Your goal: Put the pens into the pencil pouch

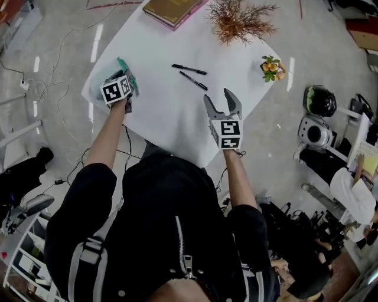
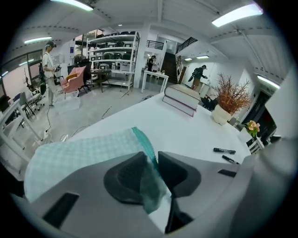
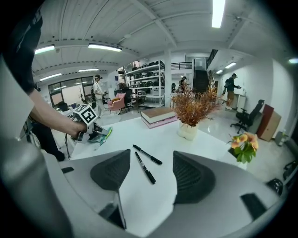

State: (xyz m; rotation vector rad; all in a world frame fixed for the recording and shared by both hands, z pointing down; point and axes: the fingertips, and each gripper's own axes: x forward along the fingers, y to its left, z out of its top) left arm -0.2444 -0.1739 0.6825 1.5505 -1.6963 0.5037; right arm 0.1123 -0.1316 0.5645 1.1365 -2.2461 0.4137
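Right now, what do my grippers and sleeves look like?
Both the left gripper and the right gripper are grey plastic with two curved jaws lined by dark ribbed pads. Each carries a white cube with black square markers. The sleeves are black and end near the elbows.

Pencil pouch [image 2: 84, 158]: pale mint-and-white check, teal zip edge. Pens [image 1: 189, 69]: black. Worktop [image 1: 165, 118]: plain white. Book [image 1: 171, 10]: brown cover, pink edge. Dried plant [image 1: 239, 20]: rust-brown. Small flowers [image 1: 271, 66]: orange, green leaves.

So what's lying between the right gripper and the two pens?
Nothing: only bare white table lies between the right gripper and the pens, as the head view shows.
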